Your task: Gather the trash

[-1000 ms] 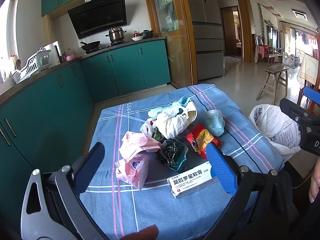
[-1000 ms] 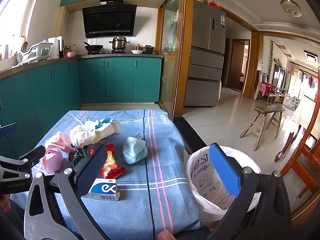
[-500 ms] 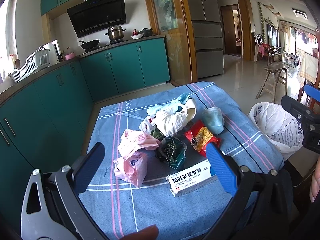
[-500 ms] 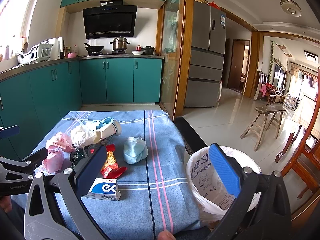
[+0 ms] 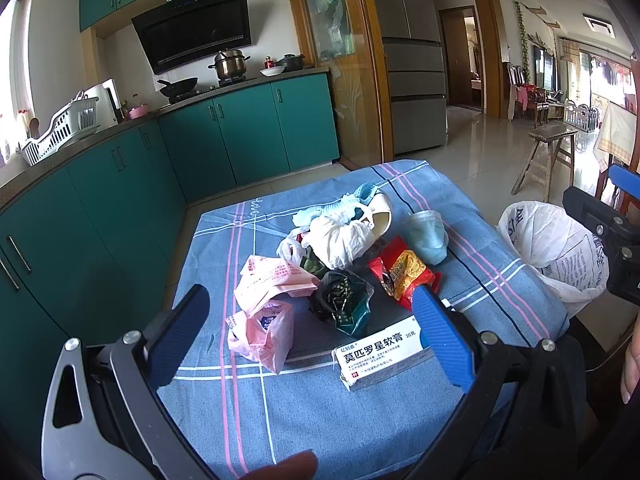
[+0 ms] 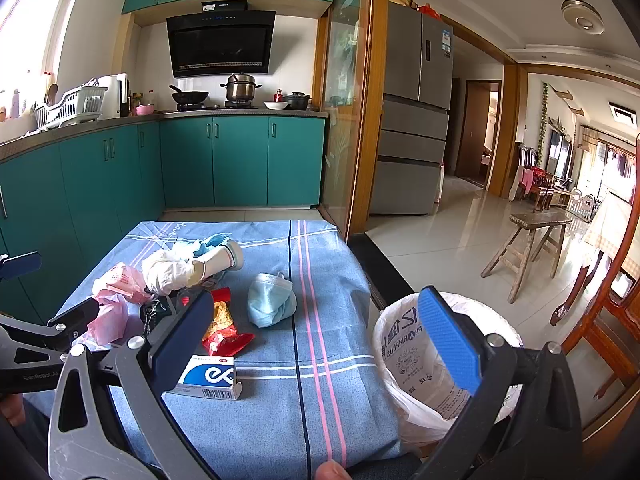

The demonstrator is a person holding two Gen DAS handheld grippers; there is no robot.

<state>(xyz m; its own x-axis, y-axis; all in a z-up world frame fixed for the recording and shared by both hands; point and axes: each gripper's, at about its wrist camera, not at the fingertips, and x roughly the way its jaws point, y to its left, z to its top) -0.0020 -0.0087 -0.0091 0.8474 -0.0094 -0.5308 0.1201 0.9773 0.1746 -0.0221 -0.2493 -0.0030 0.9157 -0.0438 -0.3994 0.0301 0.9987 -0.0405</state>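
Observation:
A pile of trash lies on the blue checked tablecloth [image 5: 248, 408]: a white medicine box [image 5: 382, 354], pink plastic bags [image 5: 262, 330], a dark green wrapper [image 5: 344, 304], a red snack packet [image 5: 402, 272], a blue face mask [image 5: 428, 238] and white crumpled bags [image 5: 340, 236]. A bin lined with a white bag [image 6: 416, 364] stands at the table's right edge. My left gripper [image 5: 308, 332] is open, above the near side of the pile. My right gripper [image 6: 316, 340] is open, between the table edge and the bin. The box [image 6: 210, 376] and mask [image 6: 270, 300] show in the right wrist view.
Teal kitchen cabinets [image 5: 120, 184] run along the left and back, close to the table. A fridge [image 6: 416, 152] stands behind. A wooden stool [image 6: 528, 248] and chairs [image 6: 608, 320] stand on the tiled floor to the right.
My left gripper has pulled back slightly, so the trash pile sits a little farther off. My right gripper has barely moved.

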